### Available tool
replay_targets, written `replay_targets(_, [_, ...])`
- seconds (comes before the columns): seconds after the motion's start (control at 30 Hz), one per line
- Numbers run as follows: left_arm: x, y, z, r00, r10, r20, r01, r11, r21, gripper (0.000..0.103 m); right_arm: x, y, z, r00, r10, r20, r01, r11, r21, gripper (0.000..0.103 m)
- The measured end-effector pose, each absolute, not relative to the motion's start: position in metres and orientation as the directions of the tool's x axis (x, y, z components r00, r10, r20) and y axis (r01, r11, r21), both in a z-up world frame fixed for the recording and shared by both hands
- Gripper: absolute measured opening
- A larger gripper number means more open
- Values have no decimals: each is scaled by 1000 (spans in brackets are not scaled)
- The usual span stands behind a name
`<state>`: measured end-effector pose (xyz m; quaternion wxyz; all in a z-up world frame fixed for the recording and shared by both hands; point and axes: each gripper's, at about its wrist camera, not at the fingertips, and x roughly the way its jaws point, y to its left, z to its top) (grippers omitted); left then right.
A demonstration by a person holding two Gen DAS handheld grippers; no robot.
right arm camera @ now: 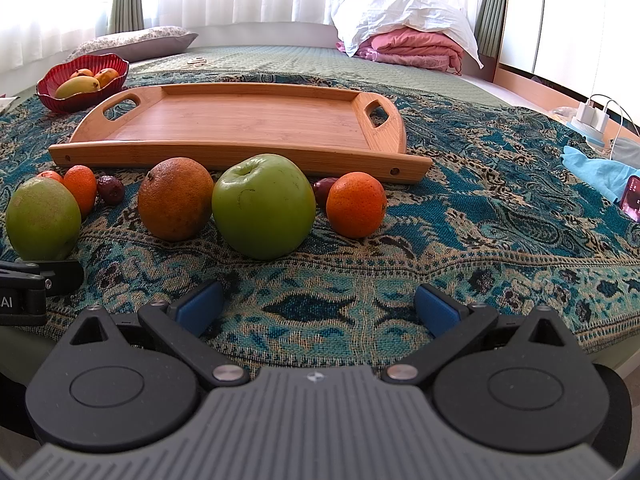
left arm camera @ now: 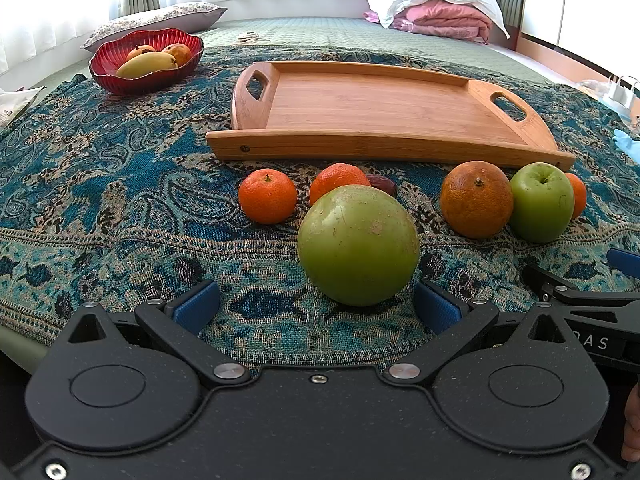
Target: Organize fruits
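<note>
Behind the round green fruit (left arm camera: 358, 245), a dark date (left arm camera: 383, 185) half hides.

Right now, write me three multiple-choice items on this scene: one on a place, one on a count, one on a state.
1. Where is the red bowl?
A. On the tray
B. Beyond the tray's left end
C. Between the apples

2. How many fruits lie on the wooden tray?
A. None
B. Two
C. Four

3. How do the left gripper's jaws stand?
A. Shut on an orange
B. Open, near the large green fruit
C. Shut, holding nothing

Answers: B, the bowl sits on the cloth past the left handle; A, the tray's floor is bare; B, both pads stand apart, touching nothing.
</note>
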<state>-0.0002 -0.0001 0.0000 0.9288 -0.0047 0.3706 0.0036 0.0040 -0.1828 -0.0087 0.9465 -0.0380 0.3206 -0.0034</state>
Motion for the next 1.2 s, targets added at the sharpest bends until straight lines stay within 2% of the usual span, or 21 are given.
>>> replay_targets(1.2, [-1,-1,-1,742,4,-671,0,1000,7,103,1,-184,-11,811,-28,-585,-16,997,-69,103])
